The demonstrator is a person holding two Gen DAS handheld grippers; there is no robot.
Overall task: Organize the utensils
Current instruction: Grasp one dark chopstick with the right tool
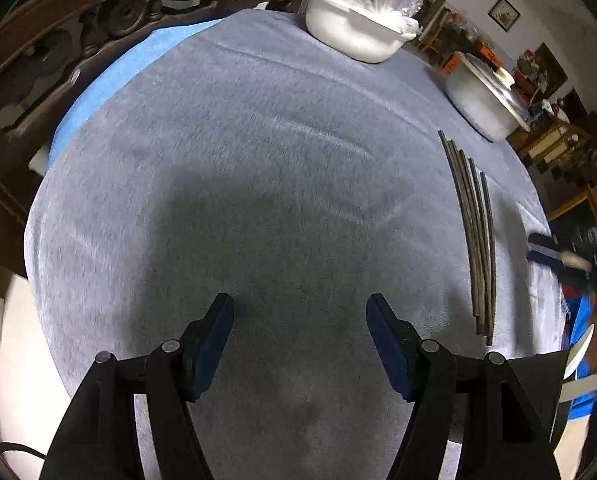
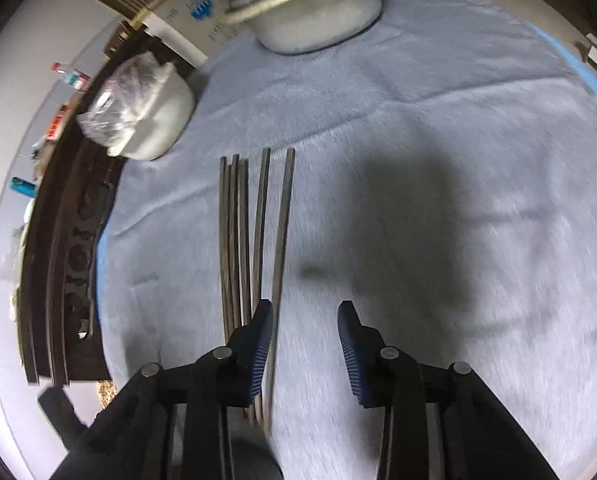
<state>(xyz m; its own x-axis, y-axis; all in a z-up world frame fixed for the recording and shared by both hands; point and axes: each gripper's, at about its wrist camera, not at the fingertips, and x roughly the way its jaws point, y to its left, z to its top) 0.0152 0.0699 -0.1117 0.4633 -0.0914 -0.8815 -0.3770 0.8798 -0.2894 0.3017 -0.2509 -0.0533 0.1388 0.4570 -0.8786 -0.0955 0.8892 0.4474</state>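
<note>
1. Lying side by side on the grey fleecy cloth (image 2: 438, 128) that covers the bench, a set of long dark slender chopsticks (image 2: 254, 232) points away from the right wrist camera, with the four on the left bunched close and two more spaced a little apart on the right.
2. The right tongs (image 2: 304, 312) hang low over the near ends of these sticks; the rightmost stick runs just inside the left blue ribbed pad (image 2: 260, 344).
3. Its jaws stand partly apart, with a clear gap, and no pad presses on a stick.
4. The left tongs (image 1: 300, 304) hover over bare cloth, jaws wide apart, holding nothing.
5. From the left wrist view the chopsticks (image 1: 478, 248) lie well to the right of those tongs.
6. A white round bowl covered with clear plastic wrap (image 1: 358, 28) sits at the far edge of the cloth.
7. A white pot with a shiny metal lid (image 2: 310, 12) stands near it.
</note>
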